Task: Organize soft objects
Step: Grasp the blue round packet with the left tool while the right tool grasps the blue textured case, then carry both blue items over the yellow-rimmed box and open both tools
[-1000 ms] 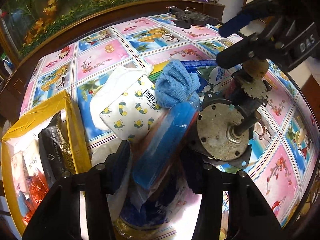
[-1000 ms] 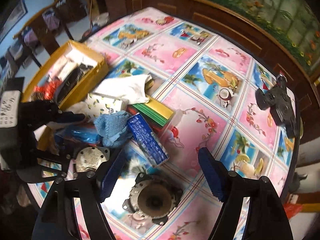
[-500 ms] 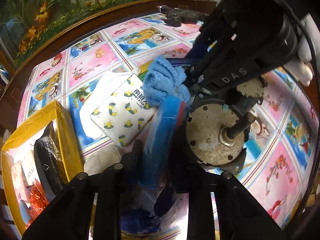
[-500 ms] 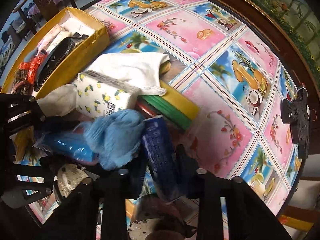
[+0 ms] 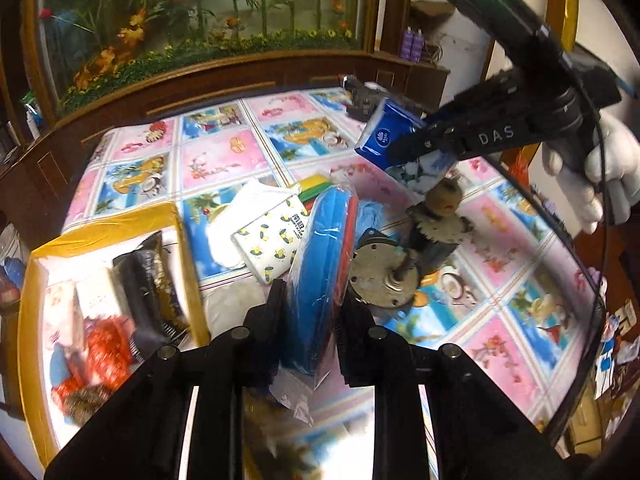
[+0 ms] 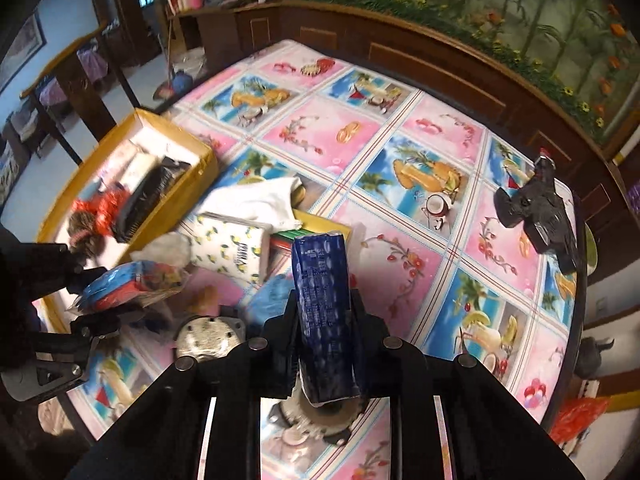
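Note:
My left gripper (image 5: 310, 316) is shut on a blue and red sponge pack in clear wrap (image 5: 320, 256) and holds it above the table; it also shows in the right wrist view (image 6: 128, 284). My right gripper (image 6: 324, 320) is shut on a dark blue tissue pack (image 6: 324, 312), lifted; the pack also shows in the left wrist view (image 5: 388, 136). On the table lie a lemon-print tissue pack (image 5: 272, 236), a white cloth (image 6: 256, 200), a light blue towel (image 6: 272, 300) and green and yellow sponges (image 5: 314, 186).
A yellow box (image 5: 108, 224) at the left holds soft packs and a red item. Two metal motors (image 5: 384, 276) lie beside the pile. A black device (image 6: 536, 216) sits at the table's far edge. A dark wooden wall unit rings the table.
Both grippers have closed and risen: the left one lifted the sponge pack, the right one lifted the dark blue tissue pack off the pile.

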Demonstrator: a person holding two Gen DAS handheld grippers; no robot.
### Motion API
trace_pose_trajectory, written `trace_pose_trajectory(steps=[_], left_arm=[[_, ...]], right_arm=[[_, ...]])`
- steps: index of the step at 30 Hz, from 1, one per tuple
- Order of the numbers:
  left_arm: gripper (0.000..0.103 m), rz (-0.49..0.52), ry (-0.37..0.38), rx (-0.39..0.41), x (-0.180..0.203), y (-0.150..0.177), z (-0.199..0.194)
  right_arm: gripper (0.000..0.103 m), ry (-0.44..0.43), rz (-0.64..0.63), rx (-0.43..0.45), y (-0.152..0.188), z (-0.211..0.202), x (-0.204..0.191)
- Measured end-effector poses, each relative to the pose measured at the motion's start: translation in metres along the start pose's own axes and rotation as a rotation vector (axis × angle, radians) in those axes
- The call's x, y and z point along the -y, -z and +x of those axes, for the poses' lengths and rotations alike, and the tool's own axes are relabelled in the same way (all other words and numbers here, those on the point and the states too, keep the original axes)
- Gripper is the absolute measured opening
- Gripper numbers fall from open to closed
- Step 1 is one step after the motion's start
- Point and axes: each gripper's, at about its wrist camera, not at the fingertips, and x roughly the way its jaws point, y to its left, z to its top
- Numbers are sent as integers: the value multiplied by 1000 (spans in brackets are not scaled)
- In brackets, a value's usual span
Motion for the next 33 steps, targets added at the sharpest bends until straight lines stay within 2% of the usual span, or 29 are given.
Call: trace_pose_trajectory(steps=[6, 12, 18, 27, 31, 33], left_arm=[[19, -97, -17, 80, -21, 31, -70], [20, -224, -117, 65, -67, 76, -99], [20, -339, -171, 29, -107, 116, -100], [20, -469, -233, -88, -166, 129, -61], [20, -524, -291, -104, -190, 125, -42], [20, -539, -305, -82, -199, 123, -37]], right_arm=[[20, -76, 27, 98, 26, -61, -35], [20, -162, 13, 152, 49, -85, -80], [20, -274, -23, 136, 55, -76, -129], [20, -457, 6, 36, 39, -29, -181], [20, -461, 42, -31, 31, 4, -192], [20, -443, 62, -60, 24, 22, -192]])
